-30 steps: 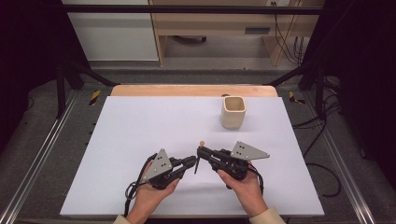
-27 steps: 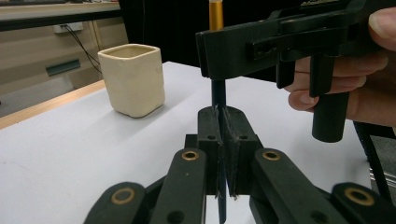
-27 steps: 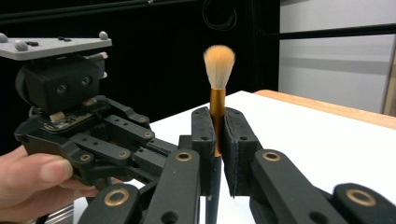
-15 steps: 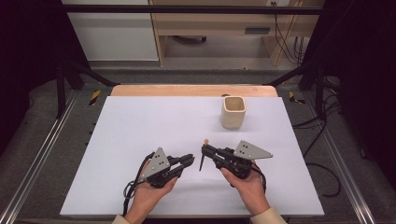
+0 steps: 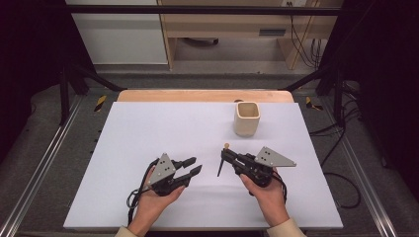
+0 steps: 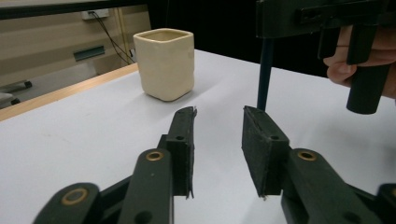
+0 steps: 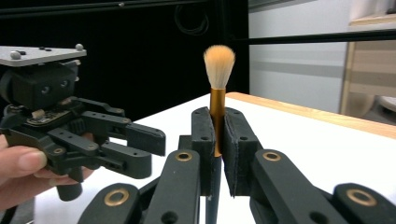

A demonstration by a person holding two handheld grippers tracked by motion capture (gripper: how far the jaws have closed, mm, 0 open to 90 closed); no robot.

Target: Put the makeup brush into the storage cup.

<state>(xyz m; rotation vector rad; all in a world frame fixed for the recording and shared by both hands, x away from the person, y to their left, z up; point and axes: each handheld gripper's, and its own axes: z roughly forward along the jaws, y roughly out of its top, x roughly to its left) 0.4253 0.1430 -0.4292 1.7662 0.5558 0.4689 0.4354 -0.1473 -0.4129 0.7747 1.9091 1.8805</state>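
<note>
My right gripper (image 5: pixel 226 156) is shut on a makeup brush (image 5: pixel 221 165) and holds it nearly upright above the white table (image 5: pixel 148 123). Its pads clamp the gold ferrule (image 7: pixel 215 105), with the tan bristles (image 7: pixel 218 63) above and the dark handle (image 6: pixel 265 74) pointing down. My left gripper (image 5: pixel 194 165) rests to the left of the brush, apart from it. Its jaws have just been opening, and in the left gripper view nothing is between its pads (image 6: pixel 184 135). A cream square cup (image 5: pixel 246 118) stands upright at the back right.
A wooden edge (image 5: pixel 197 95) borders the table's far side. Black frame posts (image 5: pixel 336 84) and cables (image 5: pixel 341 173) lie off the right side, and metal rails (image 5: pixel 39 173) run along the left. The person's hands (image 5: pixel 153 205) come in from the front edge.
The left gripper's jaws were shut close by the brush and have spread apart. The gap between the two grippers has widened a little. The right gripper keeps its hold on the brush.
</note>
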